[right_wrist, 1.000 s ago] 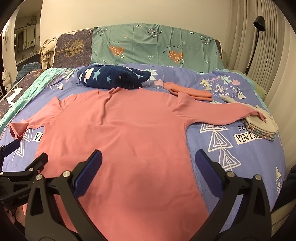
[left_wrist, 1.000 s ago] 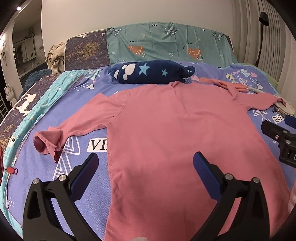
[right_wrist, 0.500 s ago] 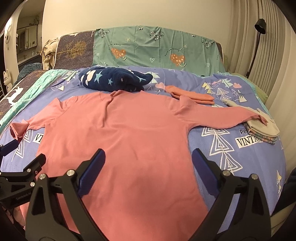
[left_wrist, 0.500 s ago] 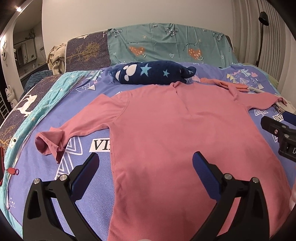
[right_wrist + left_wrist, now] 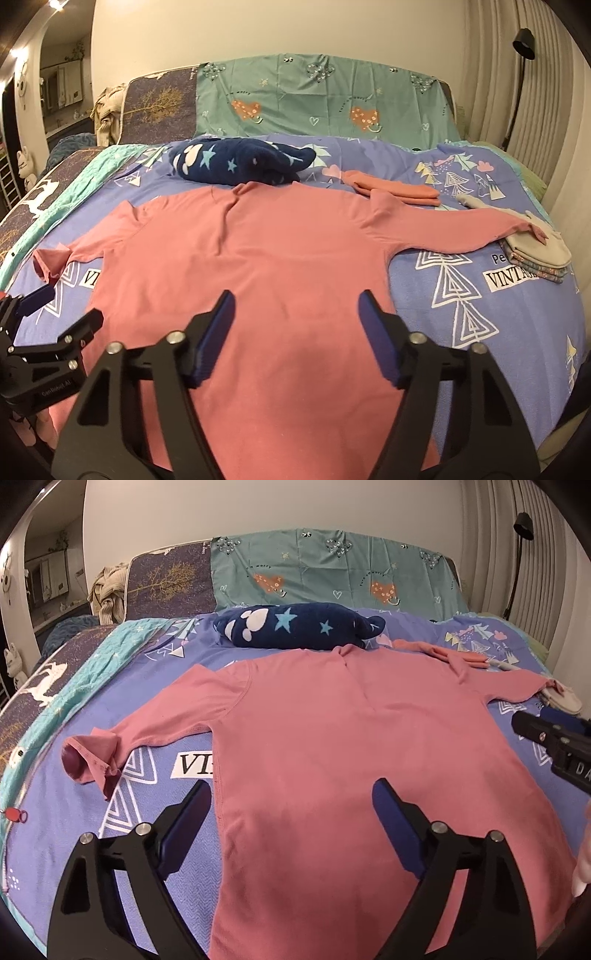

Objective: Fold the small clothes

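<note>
A pink long-sleeved shirt (image 5: 351, 738) lies spread flat on the bed, sleeves out to both sides; it also shows in the right wrist view (image 5: 258, 258). Its left cuff (image 5: 88, 757) is bunched up. Its right cuff (image 5: 532, 229) rests on a folded stack. My left gripper (image 5: 291, 805) is open and empty, above the shirt's lower left side. My right gripper (image 5: 297, 314) is open and empty, above the shirt's lower middle. Each gripper shows at the edge of the other's view.
A dark blue starred garment (image 5: 240, 164) lies beyond the collar. A folded orange piece (image 5: 395, 188) and a folded grey stack (image 5: 539, 254) lie at the right. The purple patterned bedcover (image 5: 480, 295) has bare room on the right. Pillows line the headboard.
Both grippers have narrowed a little but stay open, the right one more so. Both have crept forward slightly over the shirt. The shirt has not moved.
</note>
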